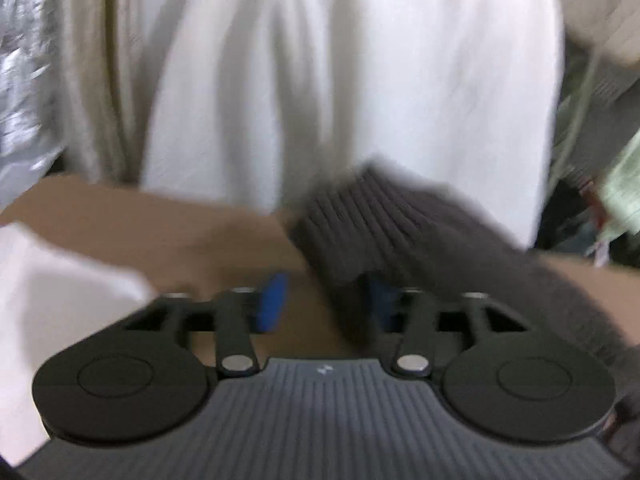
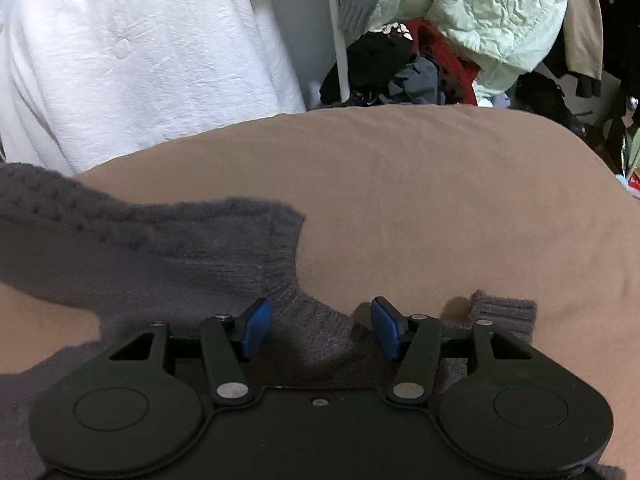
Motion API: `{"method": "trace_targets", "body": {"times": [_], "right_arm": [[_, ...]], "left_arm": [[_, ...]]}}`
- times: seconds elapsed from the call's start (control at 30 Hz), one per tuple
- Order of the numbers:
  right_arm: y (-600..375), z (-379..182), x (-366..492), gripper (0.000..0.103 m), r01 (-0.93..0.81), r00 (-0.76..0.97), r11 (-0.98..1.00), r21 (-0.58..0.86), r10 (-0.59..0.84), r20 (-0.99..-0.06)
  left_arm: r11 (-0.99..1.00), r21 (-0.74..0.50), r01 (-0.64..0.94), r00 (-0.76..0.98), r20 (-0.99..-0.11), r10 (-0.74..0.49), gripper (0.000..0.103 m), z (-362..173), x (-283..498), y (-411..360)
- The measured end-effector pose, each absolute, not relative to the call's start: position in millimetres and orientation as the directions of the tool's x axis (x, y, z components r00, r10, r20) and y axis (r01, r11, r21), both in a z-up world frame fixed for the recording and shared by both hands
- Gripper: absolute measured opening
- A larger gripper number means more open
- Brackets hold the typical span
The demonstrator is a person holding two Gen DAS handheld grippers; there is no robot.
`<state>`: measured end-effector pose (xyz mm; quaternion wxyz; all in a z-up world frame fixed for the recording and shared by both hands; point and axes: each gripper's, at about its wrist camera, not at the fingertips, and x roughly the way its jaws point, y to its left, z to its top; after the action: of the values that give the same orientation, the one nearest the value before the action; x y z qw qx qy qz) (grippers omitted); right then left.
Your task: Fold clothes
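A dark grey knitted sweater point(image 2: 168, 248) lies on a brown sheet point(image 2: 440, 200). In the right wrist view my right gripper point(image 2: 320, 330) is open, its blue pads point(image 2: 256, 330) on either side of a ribbed edge of the sweater. A ribbed cuff point(image 2: 504, 314) lies just right of it. In the blurred left wrist view my left gripper point(image 1: 328, 300) is open; the sweater's ribbed cuff point(image 1: 360, 220) lies between its blue pads point(image 1: 274, 300) and covers part of the right one.
A white fleece garment point(image 2: 132, 52) hangs beyond the sheet, also in the left wrist view point(image 1: 340, 80). A heap of clothes with a pale green jacket point(image 2: 492, 20) lies at the back right. White cloth point(image 1: 48, 300) lies at the left.
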<state>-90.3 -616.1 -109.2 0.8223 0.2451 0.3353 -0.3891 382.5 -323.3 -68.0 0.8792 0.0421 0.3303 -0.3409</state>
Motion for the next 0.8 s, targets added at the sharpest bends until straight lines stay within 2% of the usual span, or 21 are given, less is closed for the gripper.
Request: {"method": "trace_targets", "body": {"times": [0.1, 0.13, 0.23, 0.3, 0.33, 0.47, 0.63, 0.73, 0.8], "right_arm": [[-608.0, -106.5, -97.9, 0.061, 0.814, 0.476, 0.561, 0.15, -0.496, -0.726], [-603.3, -104.2, -102.5, 0.061, 0.814, 0.479, 0.56, 0.15, -0.504, -0.718], [-588.0, -89.4, -127.8, 0.061, 0.813, 0.504, 0.556, 0.173, -0.525, -0.686], [-577.1, -76.8, -148.4, 0.061, 0.807, 0.529, 0.555, 0.201, -0.531, -0.662], [-570.9, -71.9, -159.1, 0.061, 0.805, 0.54, 0.553, 0.216, -0.529, -0.655], [-547.8, -61.6, -212.2, 0.063, 0.826, 0.52, 0.517, 0.224, -0.548, -0.655], [-516.3, -75.4, -277.5, 0.063, 0.884, 0.44, 0.418, 0.21, -0.589, -0.678], [-504.3, -92.9, -310.6, 0.063, 0.898, 0.429, 0.353, 0.263, -0.569, -0.702], [-499.8, -105.5, -329.3, 0.064, 0.878, 0.479, 0.278, 0.39, -0.53, -0.7]], "left_arm": [[0.709, -0.261, 0.655, 0.432, -0.641, -0.635, 0.051, -87.3, 354.1, -286.6], [0.7, -0.258, 0.666, 0.403, -0.665, -0.629, 0.051, -94.2, 340.7, -271.7], [0.692, -0.157, 0.704, 0.382, -0.737, -0.557, 0.056, -110.8, 295.7, -229.4], [0.719, -0.083, 0.69, 0.416, -0.768, -0.487, 0.069, -118.1, 272.2, -203.4], [0.733, -0.048, 0.678, 0.433, -0.78, -0.451, 0.07, -121.6, 261.1, -190.4], [0.787, -0.045, 0.616, 0.422, -0.824, -0.378, 0.07, -133.1, 241.9, -142.2], [0.841, -0.055, 0.538, 0.388, -0.87, -0.305, 0.074, -143.1, 225.5, -94.3], [0.866, -0.17, 0.47, 0.383, -0.845, -0.374, 0.074, -126.5, 211.5, -63.2], [0.851, -0.285, 0.442, 0.373, -0.804, -0.463, 0.078, -114.0, 199.2, -39.8]]}}
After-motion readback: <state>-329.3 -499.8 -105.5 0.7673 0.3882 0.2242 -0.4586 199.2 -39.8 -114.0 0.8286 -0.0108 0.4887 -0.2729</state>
